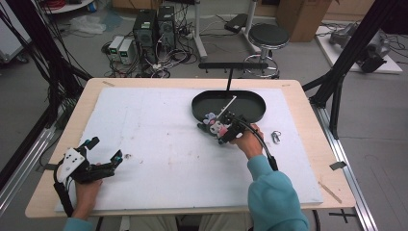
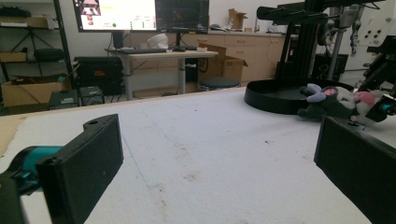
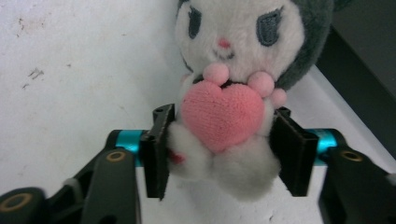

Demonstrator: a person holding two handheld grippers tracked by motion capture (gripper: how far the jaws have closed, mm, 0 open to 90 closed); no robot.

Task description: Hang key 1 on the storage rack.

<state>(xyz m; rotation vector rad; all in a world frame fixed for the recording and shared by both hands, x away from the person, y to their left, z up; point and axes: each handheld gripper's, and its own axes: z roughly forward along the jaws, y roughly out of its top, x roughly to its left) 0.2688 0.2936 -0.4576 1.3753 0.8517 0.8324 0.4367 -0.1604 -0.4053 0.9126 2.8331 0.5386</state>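
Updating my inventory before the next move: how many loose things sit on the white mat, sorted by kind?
Plush toy: 1, between the right gripper's pads
Black oval tray: 1
Small metal clip: 1
Tiny dark item by the left gripper, too small to identify: 1
Total: 4

Black tray [image 1: 202, 111] just behind plush toy [image 1: 212, 123]; left mat [image 1: 144, 130] open.

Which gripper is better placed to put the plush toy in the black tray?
Right: the right gripper already clasps the white-and-grey plush toy beside the black oval tray; the left gripper waits far away, open.
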